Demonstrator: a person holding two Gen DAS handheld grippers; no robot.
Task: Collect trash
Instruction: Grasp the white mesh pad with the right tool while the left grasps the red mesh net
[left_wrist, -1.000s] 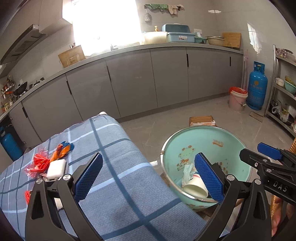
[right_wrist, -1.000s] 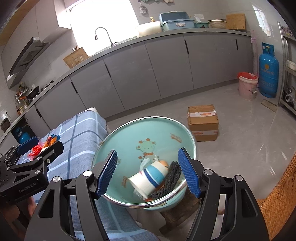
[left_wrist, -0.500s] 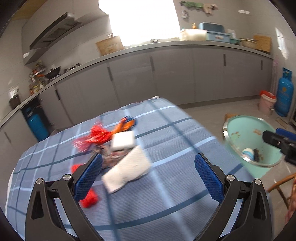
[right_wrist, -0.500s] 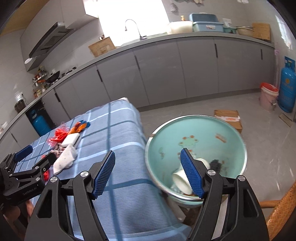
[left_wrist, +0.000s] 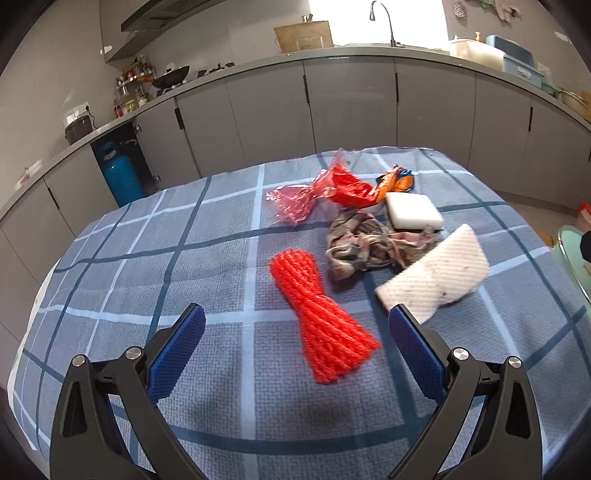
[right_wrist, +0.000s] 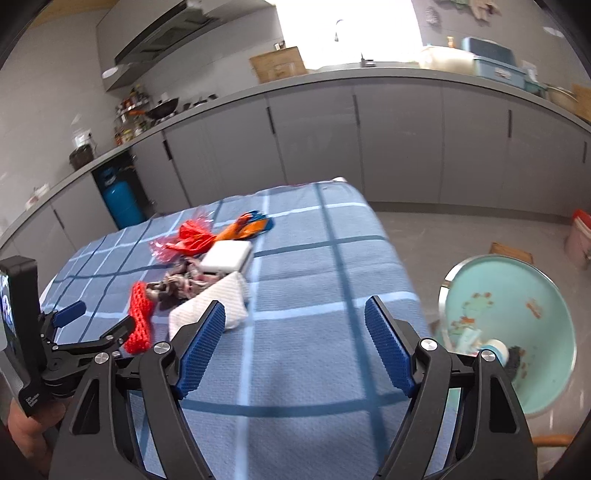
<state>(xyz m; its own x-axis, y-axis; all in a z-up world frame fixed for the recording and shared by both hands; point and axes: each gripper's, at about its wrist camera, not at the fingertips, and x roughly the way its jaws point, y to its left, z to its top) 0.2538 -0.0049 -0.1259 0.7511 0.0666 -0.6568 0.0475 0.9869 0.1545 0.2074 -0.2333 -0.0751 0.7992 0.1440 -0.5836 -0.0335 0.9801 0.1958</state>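
Observation:
Trash lies on the blue checked tablecloth (left_wrist: 184, 243): a red foam net (left_wrist: 317, 317), a crumpled rag (left_wrist: 358, 247), a white foam sheet (left_wrist: 436, 277), a white block (left_wrist: 412, 210), red and pink wrappers (left_wrist: 325, 190) and an orange wrapper (left_wrist: 397, 181). My left gripper (left_wrist: 297, 339) is open and empty, just in front of the red net. My right gripper (right_wrist: 295, 332) is open and empty above the cloth, right of the pile (right_wrist: 207, 266). The mint basin (right_wrist: 517, 325), off the table's right side, holds a cup and other trash.
Grey kitchen cabinets (left_wrist: 351, 107) run behind the table. A blue gas cylinder (left_wrist: 120, 173) stands at the back left. A red-lidded bucket (right_wrist: 578, 236) and a cardboard box (right_wrist: 511, 251) sit on the floor beyond the basin. A wicker chair edge (right_wrist: 554, 439) lies bottom right.
Both grippers have swung left from the basin towards the table. The left one now faces the trash pile closely; the right one has the basin at its right edge. Both stay open.

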